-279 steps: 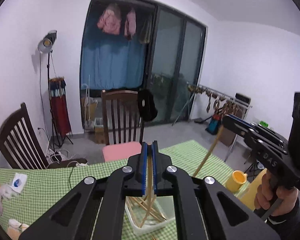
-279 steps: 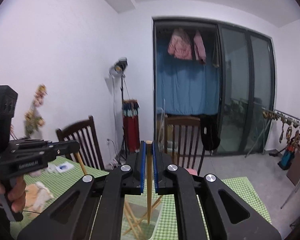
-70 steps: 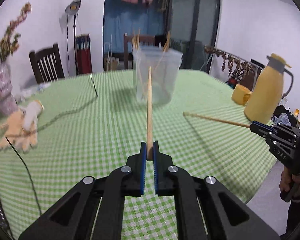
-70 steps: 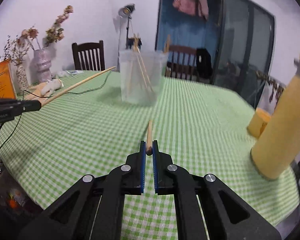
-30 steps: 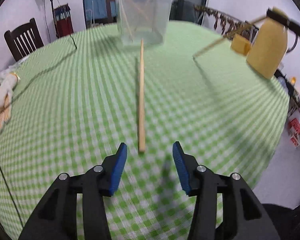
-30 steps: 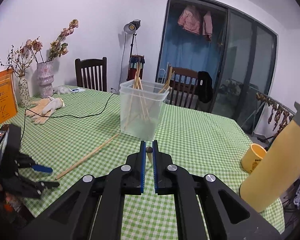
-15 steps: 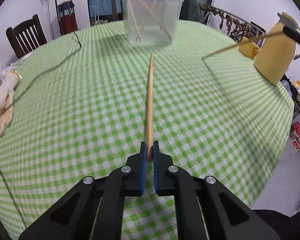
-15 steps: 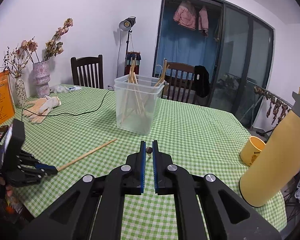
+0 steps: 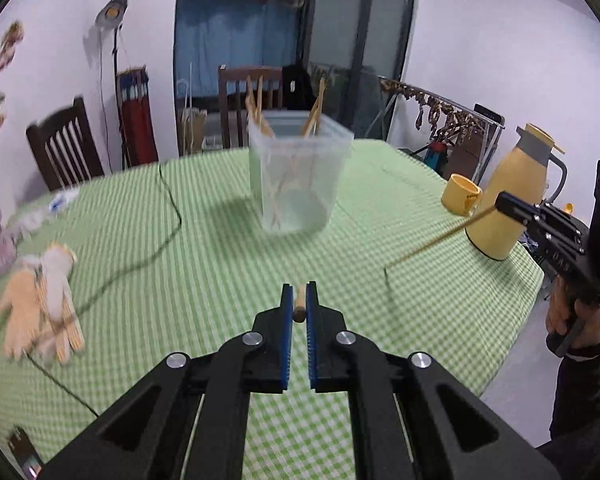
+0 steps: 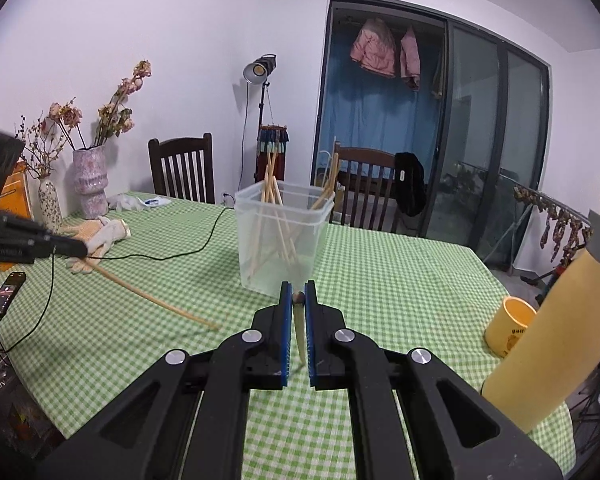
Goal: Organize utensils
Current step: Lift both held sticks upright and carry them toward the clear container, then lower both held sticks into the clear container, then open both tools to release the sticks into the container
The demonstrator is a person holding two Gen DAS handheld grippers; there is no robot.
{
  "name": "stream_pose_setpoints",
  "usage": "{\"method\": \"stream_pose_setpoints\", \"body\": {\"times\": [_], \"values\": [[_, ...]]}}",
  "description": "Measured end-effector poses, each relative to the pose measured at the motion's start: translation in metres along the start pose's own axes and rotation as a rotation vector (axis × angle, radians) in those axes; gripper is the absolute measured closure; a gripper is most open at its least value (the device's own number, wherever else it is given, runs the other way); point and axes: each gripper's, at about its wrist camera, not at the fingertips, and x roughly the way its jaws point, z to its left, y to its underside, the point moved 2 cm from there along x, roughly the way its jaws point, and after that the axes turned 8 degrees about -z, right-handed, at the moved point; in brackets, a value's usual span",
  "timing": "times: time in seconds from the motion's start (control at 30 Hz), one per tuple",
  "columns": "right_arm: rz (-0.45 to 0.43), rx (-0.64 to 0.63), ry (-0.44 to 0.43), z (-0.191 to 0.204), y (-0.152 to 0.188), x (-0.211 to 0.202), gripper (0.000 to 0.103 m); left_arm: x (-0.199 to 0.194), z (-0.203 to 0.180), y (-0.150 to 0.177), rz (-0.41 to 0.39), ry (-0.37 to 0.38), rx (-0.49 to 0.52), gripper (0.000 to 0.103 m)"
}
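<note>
The left gripper [image 9: 299, 300] is closed tight on one end of a chopstick [image 10: 148, 296]. The stick slants down, and its far tip is close to the green checked table [image 9: 204, 264]; I cannot tell if it touches. The right gripper [image 10: 299, 300] is also closed tight on a second chopstick [image 9: 436, 240], which slants down near the right edge of the table. A clear box [image 10: 284, 240] stands in the middle of the table with more sticks in it. A yellow jug [image 9: 508, 196] and a yellow cup [image 9: 460, 200] stand by the right edge. Gloves [image 9: 40, 300] lie near the left edge.
</note>
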Motion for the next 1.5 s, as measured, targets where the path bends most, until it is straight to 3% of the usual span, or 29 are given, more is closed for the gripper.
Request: {"method": "stream_pose_setpoints", "body": {"times": [0.2, 0.47, 0.63, 0.77, 1.0, 1.1, 1.27, 1.5], "values": [[0.004, -0.003, -0.046, -0.004, -0.016, 0.020, 0.097, 0.023, -0.010, -0.050, 0.005, 0.050, 0.057, 0.100], [0.093, 0.064, -0.130, -0.025, -0.040, 0.065, 0.096, 0.081, -0.029, -0.107, 0.054, 0.100, 0.120, 0.100], [0.079, 0.059, -0.157, -0.026, -0.070, 0.074, 0.097, 0.063, -0.039, -0.149, -0.022, 0.142, 0.159, 0.100], [0.006, 0.015, -0.162, -0.027, -0.121, 0.078, 0.097, 0.041, -0.041, -0.195, -0.096, 0.141, 0.184, 0.100], [-0.095, 0.038, -0.178, -0.043, -0.221, 0.114, 0.097, 0.020, -0.031, -0.290, -0.246, 0.094, 0.176, 0.100], [-0.123, 0.026, -0.149, -0.046, -0.243, 0.135, 0.097, 0.032, -0.022, -0.317, -0.283, 0.062, 0.163, 0.100], [-0.071, 0.032, -0.126, -0.049, -0.230, 0.189, 0.097, 0.095, -0.004, -0.323, -0.233, 0.063, 0.128, 0.100], [0.098, 0.022, -0.097, -0.051, -0.164, 0.268, 0.097, 0.205, 0.020, -0.285, -0.084, 0.025, 0.121, 0.100]]}}
